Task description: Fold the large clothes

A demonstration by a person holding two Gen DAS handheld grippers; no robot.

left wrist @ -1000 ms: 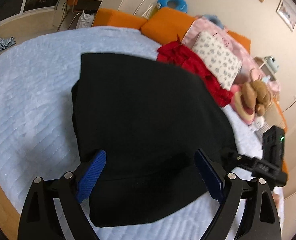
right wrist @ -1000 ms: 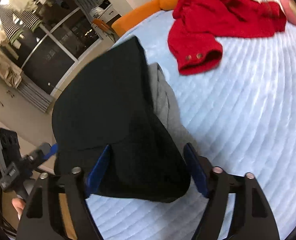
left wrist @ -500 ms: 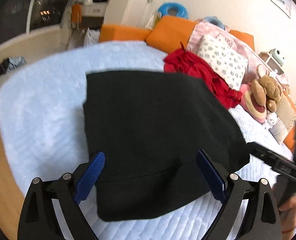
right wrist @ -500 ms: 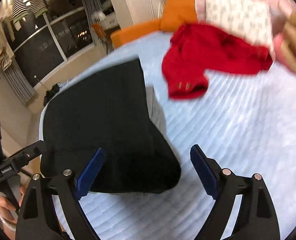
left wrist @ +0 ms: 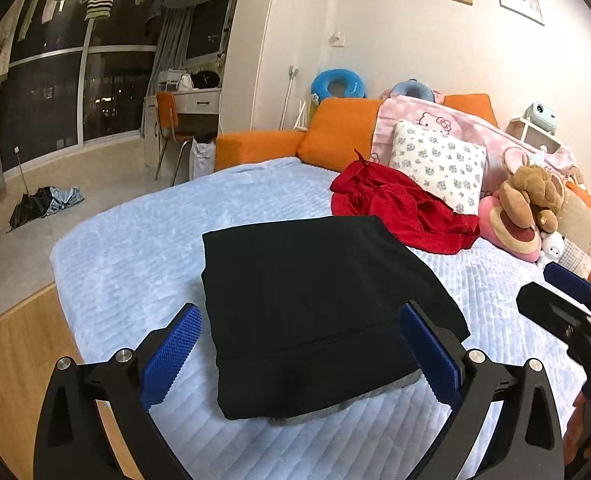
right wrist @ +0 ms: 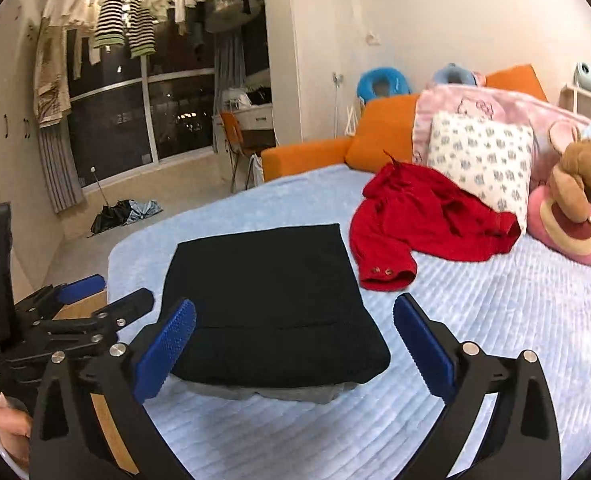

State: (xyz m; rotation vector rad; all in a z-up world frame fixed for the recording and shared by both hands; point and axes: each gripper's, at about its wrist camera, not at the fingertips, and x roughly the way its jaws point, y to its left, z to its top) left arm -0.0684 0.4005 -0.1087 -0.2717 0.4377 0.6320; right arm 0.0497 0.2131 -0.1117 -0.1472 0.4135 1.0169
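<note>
Folded black garment point(left wrist: 315, 300) lies square at frame centre on the bed point(left wrist: 135, 248) — both grippers' fingers point(left wrist: 171, 356) opening, empty; red garment point(right wrist: 427, 224) upper right.

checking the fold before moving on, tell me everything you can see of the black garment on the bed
The black garment is folded into a neat, thick, roughly rectangular stack lying flat on the light blue quilted bedspread. Its cloth looks matte, soft and dark, with one stitched seam running across near the front edge. A grey layer peeks out under that front edge. Nothing grips it: the left gripper and right gripper are both clear of it, jaws opening. The red garment lies beside its far right corner; whether they touch is unclear.
</note>
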